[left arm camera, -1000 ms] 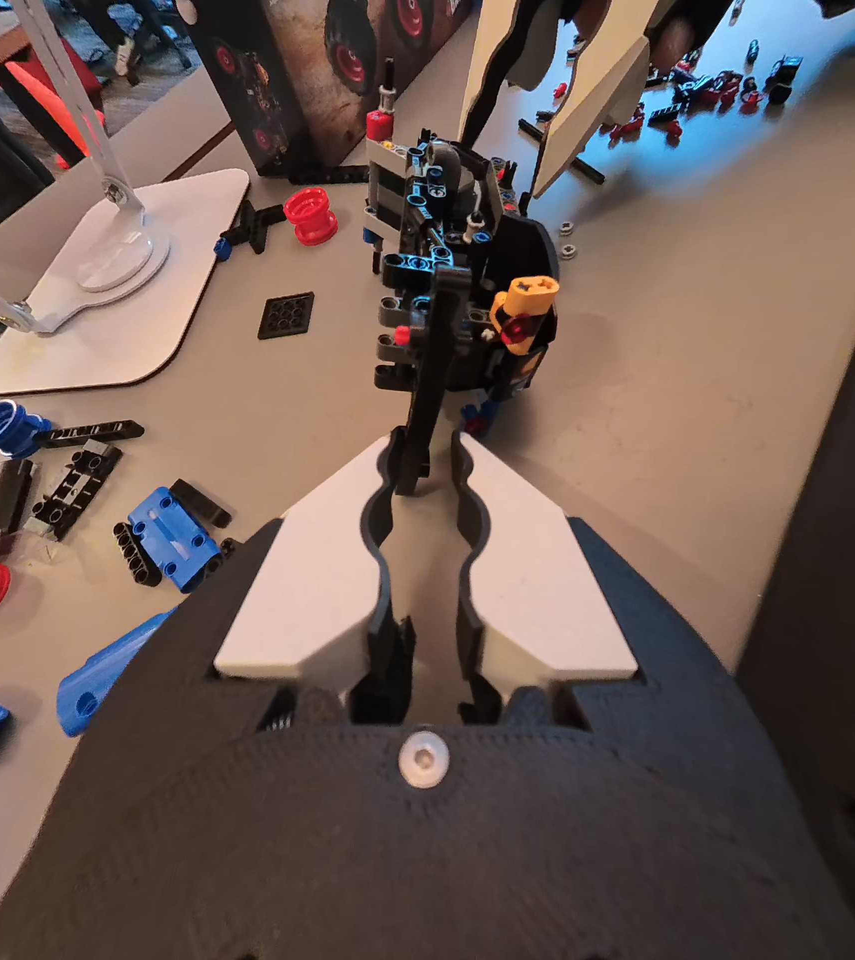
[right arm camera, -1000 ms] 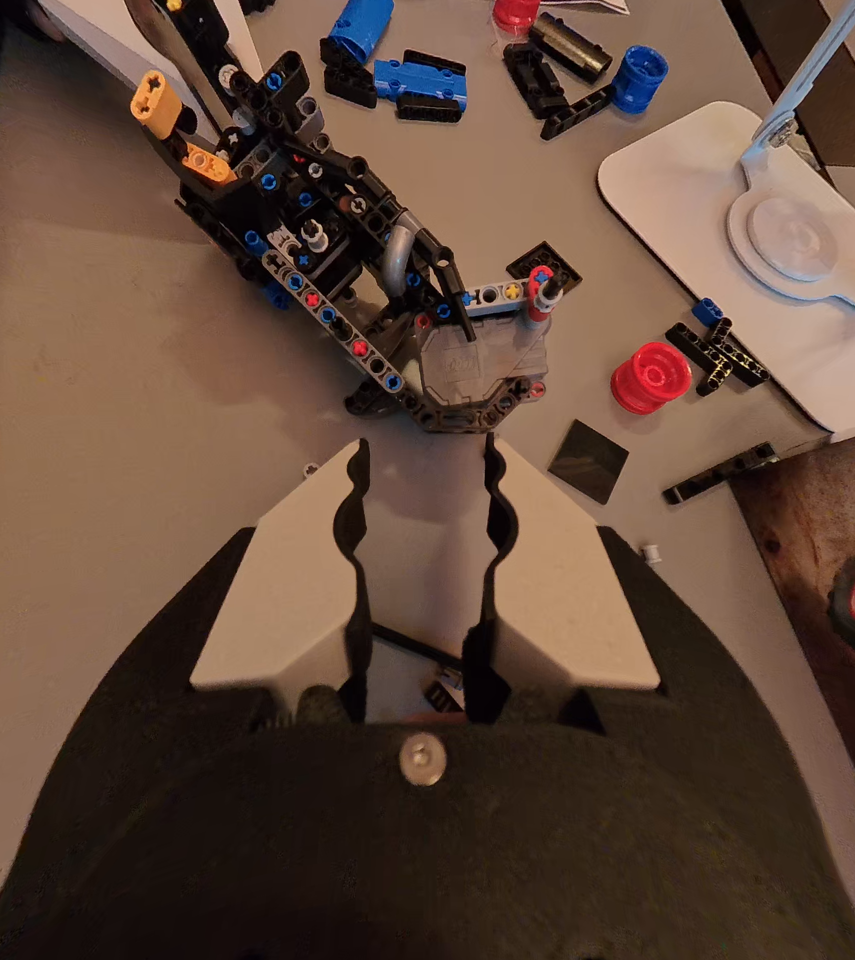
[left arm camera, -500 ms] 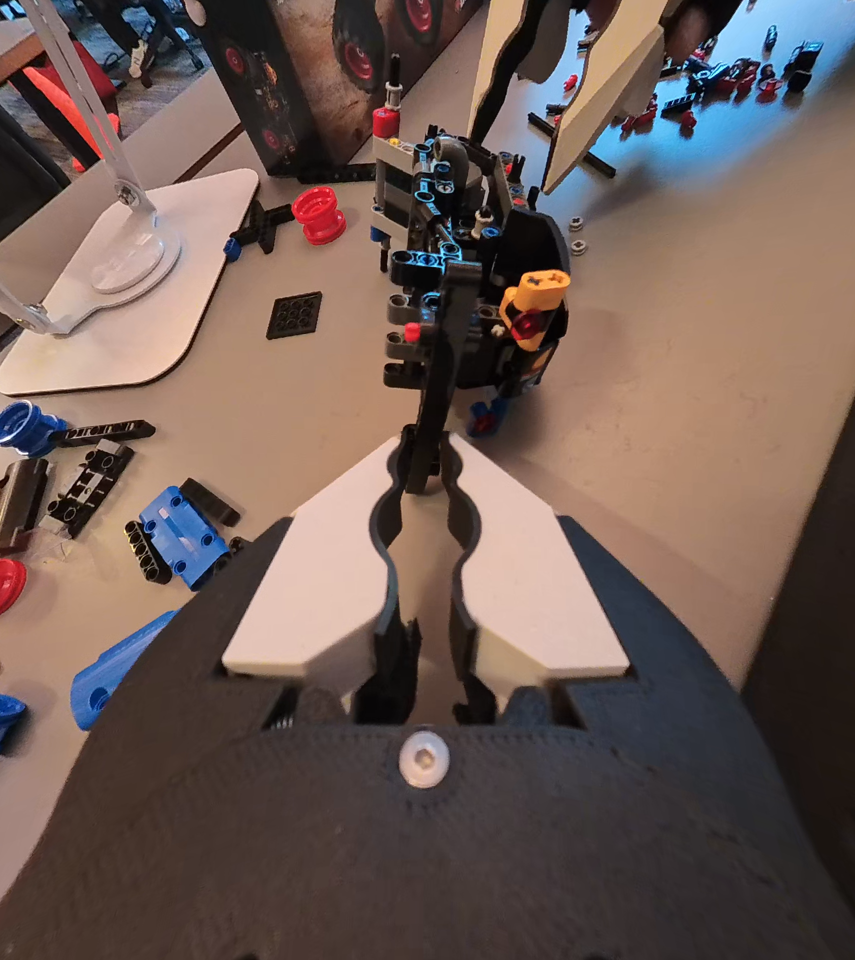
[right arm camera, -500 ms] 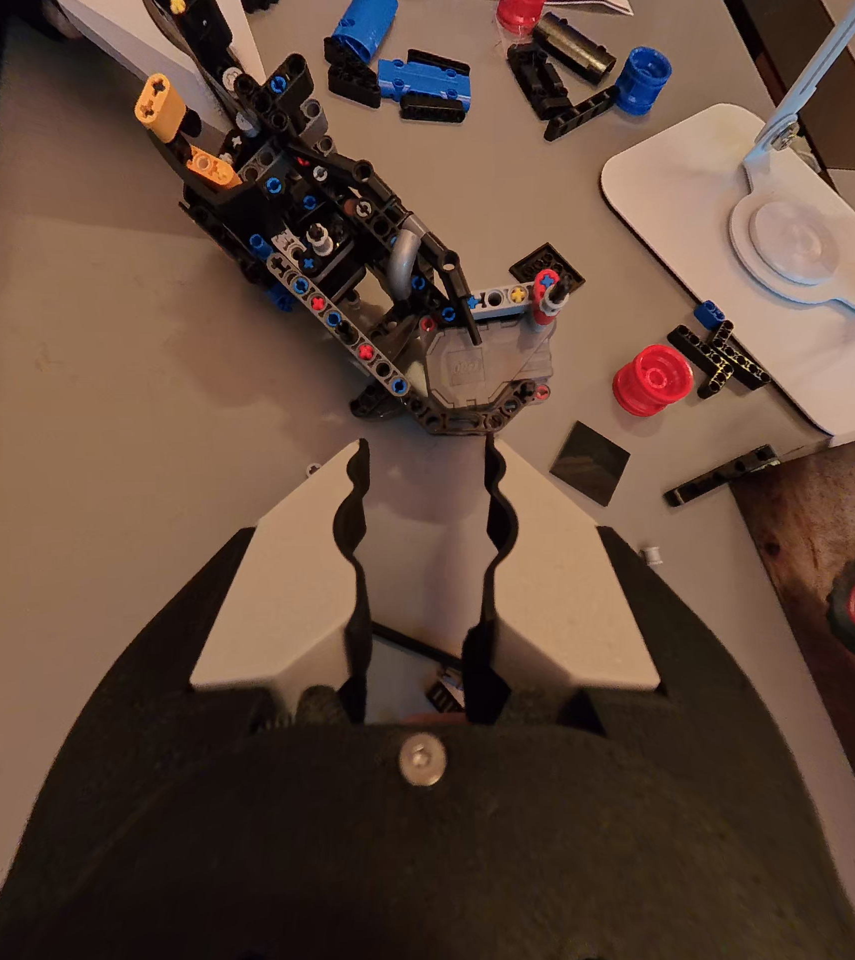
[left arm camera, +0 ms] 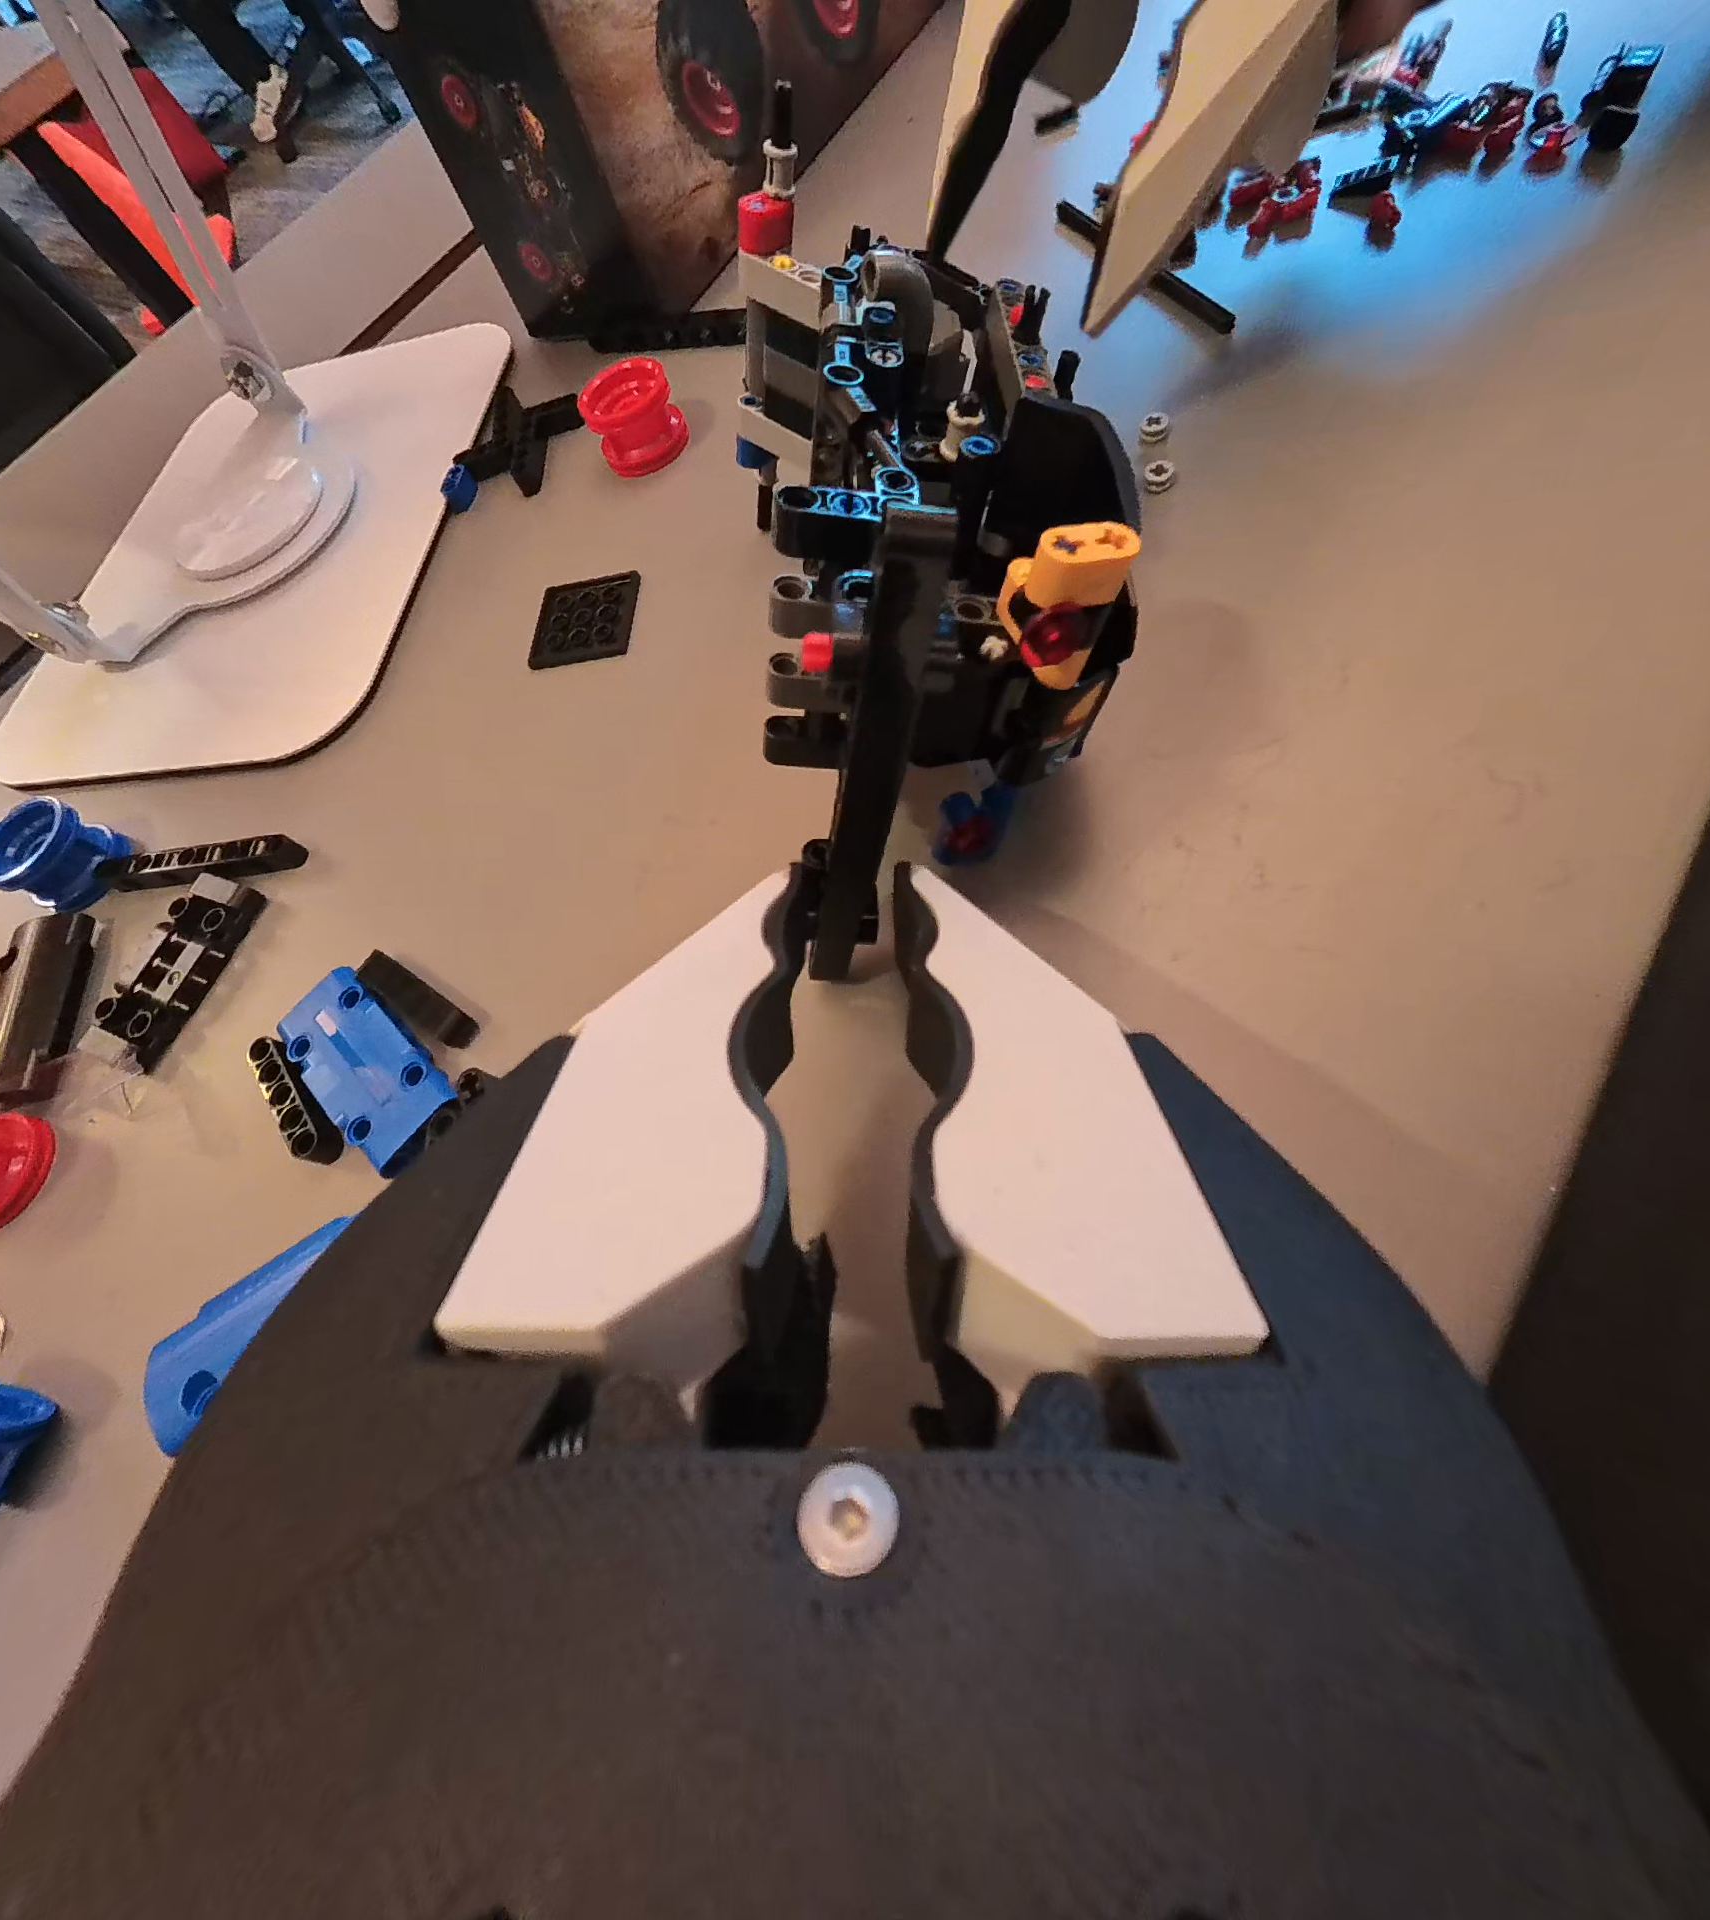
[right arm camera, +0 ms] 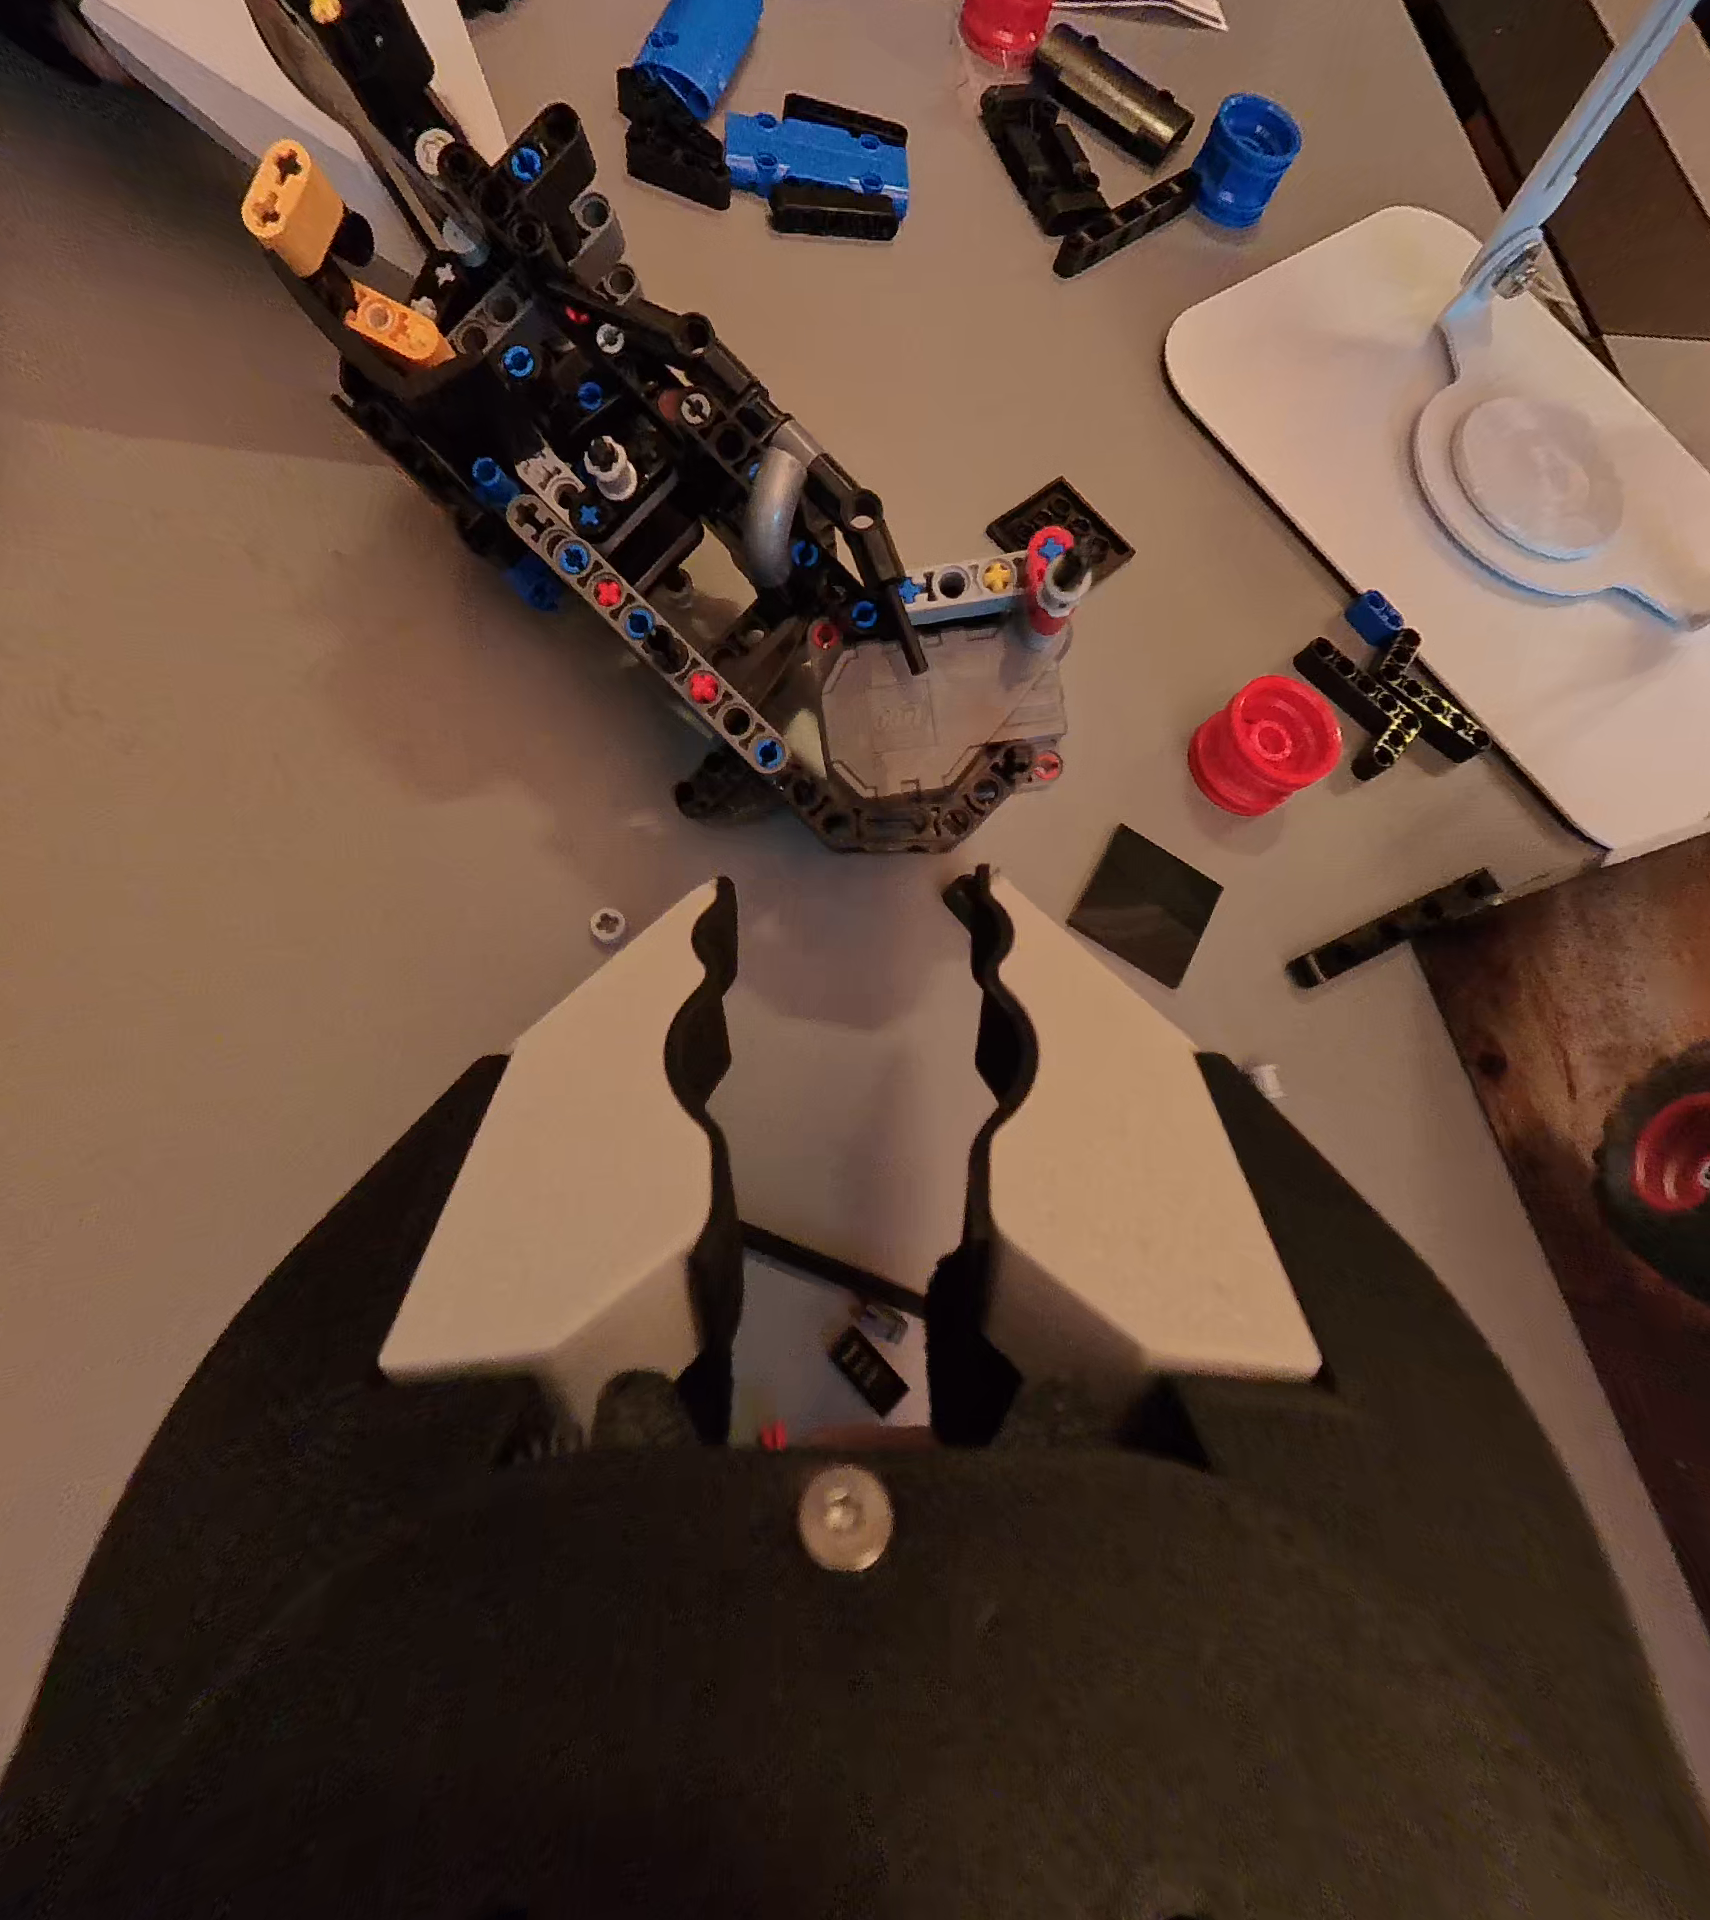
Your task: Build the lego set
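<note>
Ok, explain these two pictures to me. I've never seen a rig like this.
There is no robot here. A person holds a two-finger tool in each hand, and each tool has a camera looking along its fingers. One picture comes from the left hand-held gripper, the other from the right hand-held gripper.

On the grey table stands a half-built lego model, with loose parts around it, such as a red wheel hub, and a white stand base.

The left fingers sit on either side of a long black beam on the model; whether they pinch it is unclear. The right one is open and empty.
</note>
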`<action>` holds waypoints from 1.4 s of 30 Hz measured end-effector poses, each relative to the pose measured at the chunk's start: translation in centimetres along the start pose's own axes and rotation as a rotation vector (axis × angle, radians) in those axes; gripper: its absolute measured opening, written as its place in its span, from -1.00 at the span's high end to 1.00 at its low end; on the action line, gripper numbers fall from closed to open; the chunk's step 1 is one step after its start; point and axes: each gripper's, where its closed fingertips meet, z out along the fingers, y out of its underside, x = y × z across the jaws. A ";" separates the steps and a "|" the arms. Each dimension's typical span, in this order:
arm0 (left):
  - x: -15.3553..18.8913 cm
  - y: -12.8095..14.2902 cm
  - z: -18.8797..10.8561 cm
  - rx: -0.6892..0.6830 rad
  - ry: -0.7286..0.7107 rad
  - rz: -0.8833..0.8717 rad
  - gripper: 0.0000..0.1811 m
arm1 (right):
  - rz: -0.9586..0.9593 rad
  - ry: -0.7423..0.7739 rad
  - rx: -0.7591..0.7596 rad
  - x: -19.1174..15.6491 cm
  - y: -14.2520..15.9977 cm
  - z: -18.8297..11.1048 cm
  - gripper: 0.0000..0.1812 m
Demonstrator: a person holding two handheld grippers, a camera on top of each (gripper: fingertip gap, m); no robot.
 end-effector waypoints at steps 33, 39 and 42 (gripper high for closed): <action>0.1 0.1 0.6 -0.018 -0.011 0.046 0.80 | -0.014 -0.034 -0.013 -0.9 0.2 0.5 0.52; 0.0 0.0 0.6 -0.017 -0.024 0.053 0.85 | -0.014 -0.035 -0.015 -0.9 0.2 0.6 0.51; 0.0 -0.1 0.6 -0.019 -0.032 0.069 0.86 | -0.015 -0.035 -0.016 -0.9 0.3 0.6 0.51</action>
